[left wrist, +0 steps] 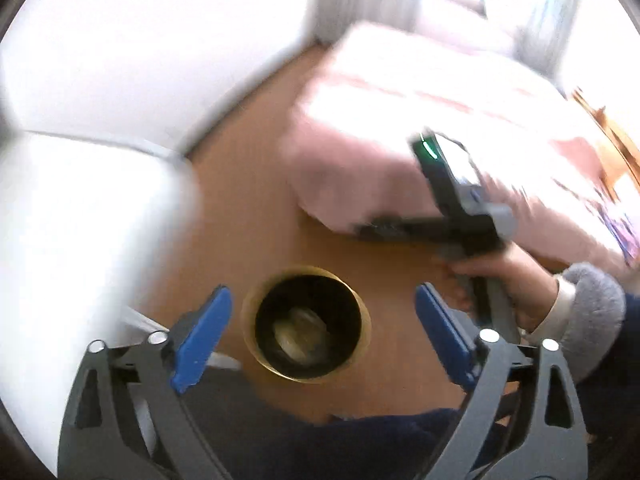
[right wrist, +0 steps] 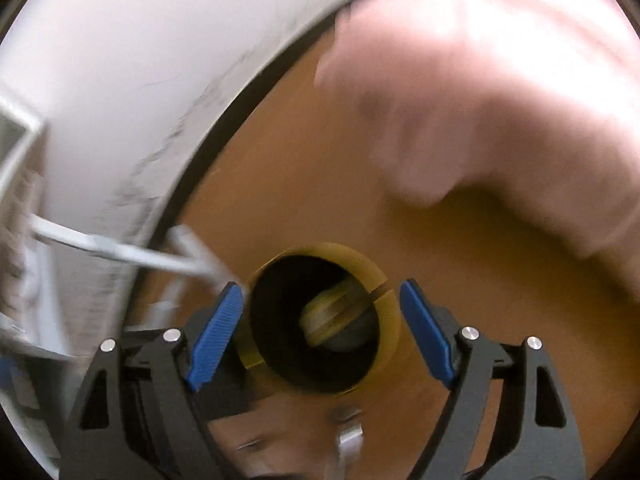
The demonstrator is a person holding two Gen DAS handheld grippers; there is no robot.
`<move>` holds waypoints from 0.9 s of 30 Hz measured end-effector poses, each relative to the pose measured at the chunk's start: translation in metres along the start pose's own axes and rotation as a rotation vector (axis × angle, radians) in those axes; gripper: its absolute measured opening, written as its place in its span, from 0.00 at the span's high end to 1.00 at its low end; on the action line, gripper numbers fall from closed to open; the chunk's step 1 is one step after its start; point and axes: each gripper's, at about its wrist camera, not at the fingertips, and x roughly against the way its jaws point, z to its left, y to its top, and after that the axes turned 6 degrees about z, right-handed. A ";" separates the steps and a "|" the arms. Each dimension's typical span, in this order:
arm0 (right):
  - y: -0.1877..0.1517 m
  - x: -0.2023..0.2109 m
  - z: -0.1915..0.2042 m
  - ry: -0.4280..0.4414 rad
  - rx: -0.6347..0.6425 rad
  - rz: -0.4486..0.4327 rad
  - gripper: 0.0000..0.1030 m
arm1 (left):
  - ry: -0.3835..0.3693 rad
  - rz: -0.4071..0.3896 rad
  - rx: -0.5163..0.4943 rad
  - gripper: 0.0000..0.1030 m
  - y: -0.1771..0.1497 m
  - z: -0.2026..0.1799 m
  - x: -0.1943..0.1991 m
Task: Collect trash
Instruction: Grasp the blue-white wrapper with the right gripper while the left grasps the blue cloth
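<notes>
A round bin point(left wrist: 306, 324) with a gold-coloured rim and dark inside stands on the wooden floor. Pale crumpled trash point(left wrist: 298, 336) lies at its bottom. My left gripper point(left wrist: 322, 332) is open and empty, high above the bin, its blue fingers point(left wrist: 202, 336) on either side of it. In the right wrist view the same bin point(right wrist: 320, 320) sits between the open, empty blue fingers point(right wrist: 218, 336) of my right gripper point(right wrist: 320, 332), with trash point(right wrist: 332, 316) inside. The right gripper's body point(left wrist: 456, 200) and the hand holding it show in the left wrist view, right of the bin.
A bed with pink bedding point(left wrist: 420, 128) fills the right side, also in the right wrist view point(right wrist: 500, 100). A white wall point(left wrist: 120, 60) and white furniture point(left wrist: 80, 240) stand to the left. White rods point(right wrist: 120, 252) lean beside the bin. Both views are motion-blurred.
</notes>
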 end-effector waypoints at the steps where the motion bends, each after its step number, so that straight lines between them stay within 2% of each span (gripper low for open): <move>1: 0.001 0.014 0.005 -0.048 0.025 -0.061 0.23 | 0.066 -0.048 0.034 0.11 -0.005 0.017 0.028; 3: 0.002 0.049 0.023 -0.107 0.048 -0.209 0.16 | 0.188 -0.134 0.143 0.10 -0.020 0.061 0.081; 6: -0.005 0.108 0.075 -0.108 0.134 -0.432 0.07 | 0.326 -0.209 0.318 0.08 -0.052 0.121 0.138; 9: -0.013 0.135 0.133 -0.076 0.268 -0.515 0.07 | 0.553 -0.220 0.549 0.08 -0.113 0.198 0.194; 11: -0.015 0.145 0.182 -0.013 0.358 -0.516 0.07 | 0.674 -0.179 0.665 0.08 -0.148 0.236 0.213; 12: -0.017 0.150 0.215 0.058 0.411 -0.511 0.07 | 0.728 -0.157 0.740 0.08 -0.171 0.259 0.226; 16: -0.025 0.157 0.314 0.252 0.583 -0.452 0.07 | 0.737 -0.160 0.886 0.08 -0.220 0.306 0.254; 18: -0.030 0.157 0.360 0.328 0.655 -0.413 0.07 | 0.715 -0.160 0.899 0.08 -0.225 0.320 0.255; 21: -0.033 0.151 0.431 0.418 0.721 -0.324 0.08 | 0.696 -0.144 0.868 0.08 -0.218 0.333 0.246; 25: -0.033 0.133 0.496 0.447 0.722 -0.220 0.11 | 0.667 -0.094 0.788 0.08 -0.196 0.355 0.224; 27: -0.030 0.115 0.517 0.430 0.722 -0.168 0.15 | 0.672 -0.028 0.762 0.08 -0.189 0.369 0.209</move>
